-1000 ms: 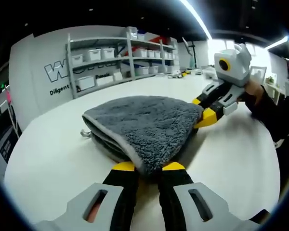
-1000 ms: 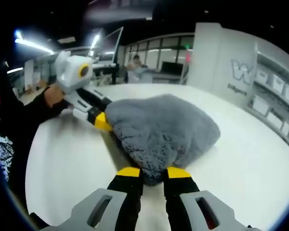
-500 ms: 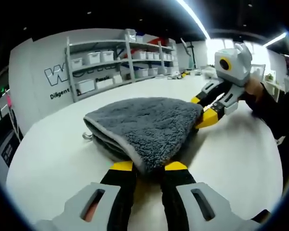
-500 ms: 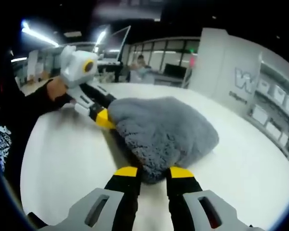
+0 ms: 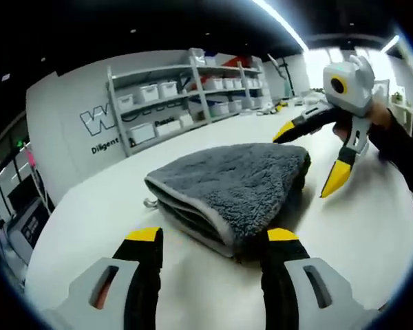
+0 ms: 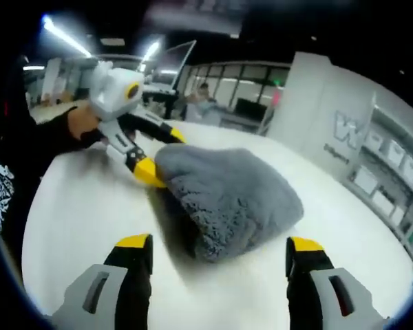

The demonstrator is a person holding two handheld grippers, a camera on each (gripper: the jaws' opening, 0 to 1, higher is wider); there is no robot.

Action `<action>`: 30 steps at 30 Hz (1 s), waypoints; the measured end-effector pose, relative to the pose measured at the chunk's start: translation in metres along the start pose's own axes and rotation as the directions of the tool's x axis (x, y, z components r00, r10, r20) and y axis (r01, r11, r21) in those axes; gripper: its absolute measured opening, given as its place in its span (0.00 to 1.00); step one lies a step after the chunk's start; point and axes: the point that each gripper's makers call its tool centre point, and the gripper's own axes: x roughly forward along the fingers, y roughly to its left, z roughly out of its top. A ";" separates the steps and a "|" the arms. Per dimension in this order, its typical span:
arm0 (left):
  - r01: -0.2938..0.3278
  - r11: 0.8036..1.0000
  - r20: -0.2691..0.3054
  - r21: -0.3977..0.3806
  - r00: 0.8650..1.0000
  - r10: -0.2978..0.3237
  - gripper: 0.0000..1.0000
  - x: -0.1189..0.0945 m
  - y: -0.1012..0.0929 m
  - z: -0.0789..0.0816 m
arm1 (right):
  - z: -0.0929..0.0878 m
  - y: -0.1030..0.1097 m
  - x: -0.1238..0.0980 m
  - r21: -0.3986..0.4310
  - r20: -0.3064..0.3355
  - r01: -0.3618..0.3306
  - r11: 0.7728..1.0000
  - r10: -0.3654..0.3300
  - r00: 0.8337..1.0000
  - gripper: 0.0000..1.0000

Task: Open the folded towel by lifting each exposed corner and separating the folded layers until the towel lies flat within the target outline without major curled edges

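Observation:
A thick grey towel (image 5: pixel 227 182) lies folded in layers on the white table (image 5: pixel 351 234). My left gripper (image 5: pixel 213 237) is open, its yellow-tipped jaws spread wide on either side of the towel's near corner without holding it. At the towel's far right edge my right gripper (image 5: pixel 308 159) is open too, held in a person's hand. In the right gripper view the towel (image 6: pixel 227 196) lies just beyond my open right gripper (image 6: pixel 220 244). The left gripper (image 6: pixel 166 158) stands open at the towel's far left corner.
Grey shelves with white bins (image 5: pixel 186 96) stand along the back wall beyond the table. A dark sleeve (image 6: pixel 27 148) reaches in from the left. Desks and a seated person (image 6: pixel 203 100) are in the background. Bare white table (image 6: pixel 76 206) surrounds the towel.
Both grippers have opened and let go of the towel corners that they held. The towel now rests folded on the table, and both cameras have shifted slightly.

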 end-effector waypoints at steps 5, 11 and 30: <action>-0.083 0.993 0.040 0.087 0.996 0.080 0.64 -0.005 0.009 0.012 | 0.001 -0.016 -0.003 -0.007 0.001 0.078 0.997 -0.078 0.997 1.00; -0.161 0.985 0.103 0.062 0.983 0.154 1.00 -0.010 0.020 0.027 | 0.022 -0.019 -0.009 0.063 0.119 0.071 0.996 -0.078 0.990 1.00; -0.180 0.956 0.208 -0.232 0.951 0.229 1.00 -0.028 0.049 0.040 | 0.035 -0.042 -0.023 0.210 0.210 0.105 0.972 -0.149 0.966 1.00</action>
